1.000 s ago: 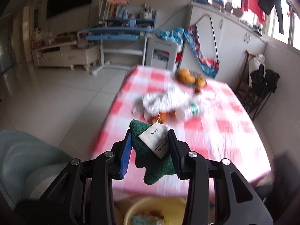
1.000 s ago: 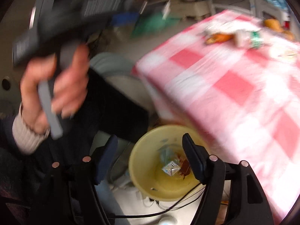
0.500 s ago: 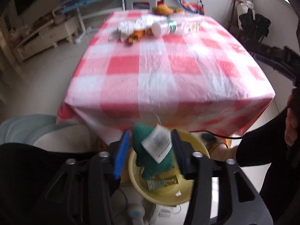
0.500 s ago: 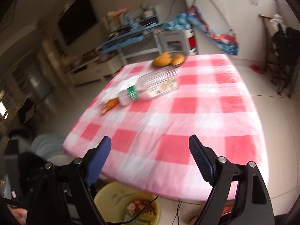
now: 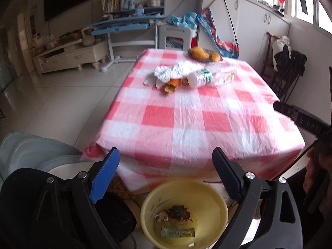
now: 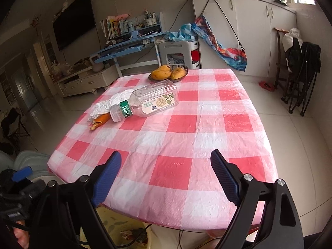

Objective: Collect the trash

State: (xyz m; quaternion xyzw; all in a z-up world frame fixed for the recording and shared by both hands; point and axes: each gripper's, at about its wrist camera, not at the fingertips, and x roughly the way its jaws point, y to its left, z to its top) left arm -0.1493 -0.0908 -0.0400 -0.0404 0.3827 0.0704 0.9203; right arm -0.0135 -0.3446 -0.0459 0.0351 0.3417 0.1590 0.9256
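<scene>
My left gripper (image 5: pixel 166 174) is open and empty above a yellow basin (image 5: pixel 209 193) on the floor at the table's near edge. The green cloth (image 5: pixel 177 210) lies in the basin with other scraps and a flat packet (image 5: pixel 178 232). On the red-checked table (image 5: pixel 186 122) lie a clear plastic bottle (image 5: pixel 209 76), crumpled white paper (image 5: pixel 176 71) and orange peel (image 5: pixel 171 84). My right gripper (image 6: pixel 166 176) is open and empty over the table's near edge; the bottle (image 6: pixel 149 101), the paper (image 6: pixel 110 103) and the peel (image 6: pixel 99 121) lie far ahead on the left.
A dish of mangoes (image 6: pixel 168 73) stands at the table's far edge. A grey chair (image 5: pixel 31 151) is at the near left. The basin's rim (image 6: pixel 112 224) shows under the table edge. A folded black chair (image 6: pixel 300 72) stands by the right wall.
My left gripper opened and the green cloth dropped into the yellow basin. The left gripper then tilted up toward the table. My right gripper swung up from the basin to face the table.
</scene>
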